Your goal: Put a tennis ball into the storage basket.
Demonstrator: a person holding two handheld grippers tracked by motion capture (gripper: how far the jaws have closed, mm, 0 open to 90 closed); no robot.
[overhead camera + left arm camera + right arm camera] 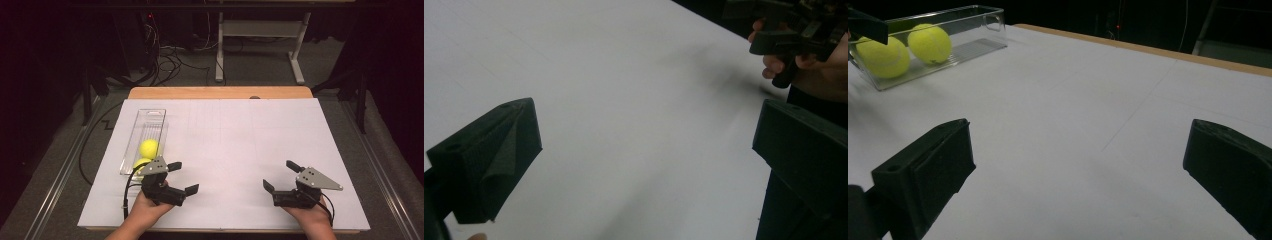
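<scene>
A clear plastic tray [151,117] lies lengthwise at the table's left, with two yellow tennis balls in its near half: one [149,148] farther back and one [140,163] partly hidden behind my left gripper [183,177]. That gripper stands open just right of the tray's near end, holding nothing. My right gripper [280,175] is open and holding nothing near the front right. In the right gripper view, the tray [993,17] and both balls [883,57] [929,43] sit far left beyond my open gripper [1078,165]. In the left gripper view, the open gripper [646,145] faces bare white surface.
The white table cover [235,145] stretches between the two grippers. A wooden table edge [220,93] shows at the back. Beyond it are cables and a white desk frame [257,35] on the floor. The other hand and its gripper [789,35] appear at the top right of the left gripper view.
</scene>
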